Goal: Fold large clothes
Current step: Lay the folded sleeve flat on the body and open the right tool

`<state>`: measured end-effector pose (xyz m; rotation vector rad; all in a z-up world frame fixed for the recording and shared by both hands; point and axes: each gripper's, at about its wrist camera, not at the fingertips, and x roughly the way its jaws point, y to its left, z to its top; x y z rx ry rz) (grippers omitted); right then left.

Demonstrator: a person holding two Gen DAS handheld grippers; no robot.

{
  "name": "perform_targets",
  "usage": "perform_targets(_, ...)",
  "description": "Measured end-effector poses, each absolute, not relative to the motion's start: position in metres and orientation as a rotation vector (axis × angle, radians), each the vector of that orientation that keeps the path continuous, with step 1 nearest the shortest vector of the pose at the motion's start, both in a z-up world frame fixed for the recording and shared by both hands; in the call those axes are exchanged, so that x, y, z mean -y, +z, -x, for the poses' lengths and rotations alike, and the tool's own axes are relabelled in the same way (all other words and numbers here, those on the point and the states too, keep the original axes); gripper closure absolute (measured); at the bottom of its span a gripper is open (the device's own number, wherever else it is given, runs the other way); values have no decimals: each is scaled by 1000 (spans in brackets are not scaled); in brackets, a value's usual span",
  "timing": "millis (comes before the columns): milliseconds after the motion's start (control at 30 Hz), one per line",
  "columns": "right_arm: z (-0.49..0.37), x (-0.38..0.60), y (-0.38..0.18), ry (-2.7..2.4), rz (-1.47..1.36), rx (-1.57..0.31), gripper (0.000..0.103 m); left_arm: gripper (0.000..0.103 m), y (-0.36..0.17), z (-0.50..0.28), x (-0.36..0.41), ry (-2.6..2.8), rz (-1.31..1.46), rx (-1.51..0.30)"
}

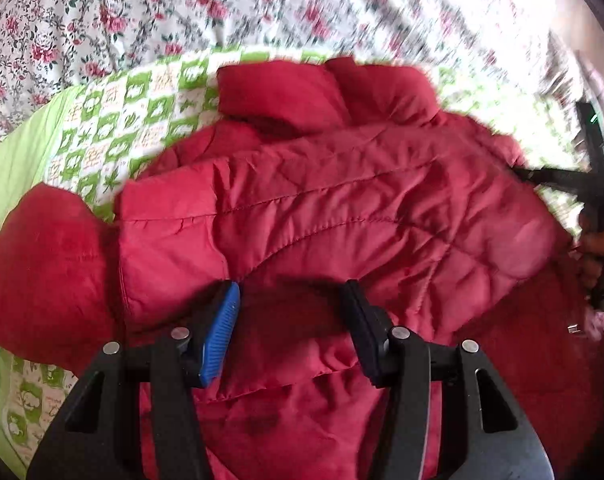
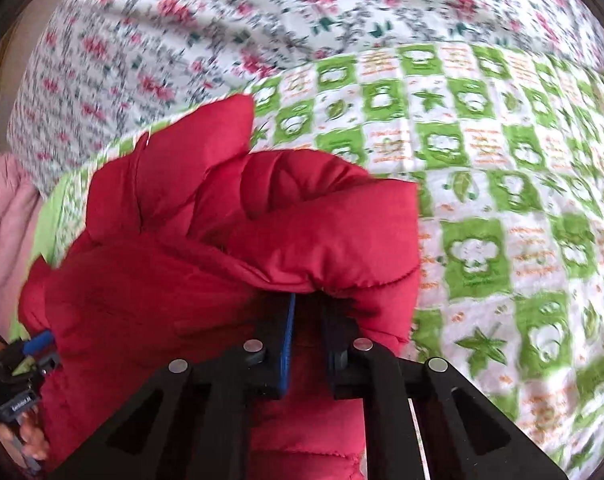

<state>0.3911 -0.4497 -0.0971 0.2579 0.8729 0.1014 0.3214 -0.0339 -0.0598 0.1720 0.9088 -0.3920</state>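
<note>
The big puffy red quilted jacket (image 1: 322,208) lies mid-frame on a green-and-white checked blanket (image 1: 114,120). The left gripper (image 1: 292,300) hangs spread over it, pinching nothing. The right gripper (image 2: 308,308) pinches a bunched edge, probably to fold it over. Blur hides the flowery sheet (image 2: 182,20).

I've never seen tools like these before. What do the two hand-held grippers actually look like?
Each is a matte black plastic frame with triangular cut-outs and round silver pins at the joints. The left gripper has two flat fingers, one lined with a ribbed blue pad, the other black. The right gripper looks the same, blue pad on one finger. No sleeves or cables are clearly visible.
</note>
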Motion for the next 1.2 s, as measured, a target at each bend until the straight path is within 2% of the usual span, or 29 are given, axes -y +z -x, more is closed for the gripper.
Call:
perform_targets(100, -367, 452, -79, 91, -272, -850, 84, 51, -48, -322, 22, -382, -113, -876)
perform_targets(200, -341, 427, -63, 156, -221, -813, 84, 51, -56, -332, 12, -366, -38, -919)
perform_targets(300, -330, 398, -74, 183, -109, -882, 82, 51, -73, -335, 17, -346, -76, -951)
perform_targets(367, -331, 395, -94, 154, -61, -936, 82, 51, -80, -335, 20, -341, -105, -951)
perform_targets(433, -332, 400, -103, 148, -69, -912, 85, 50, -82, -334, 21, -339, -116, -951)
perform_targets(733, -329, 396, -108, 147, -58, -885, 85, 50, -88, -335, 24, -312, -137, -959)
perform_targets(1200, -331, 390, -108, 135, -34, -861, 83, 47, -56, -292, -58, -340, 133, -933)
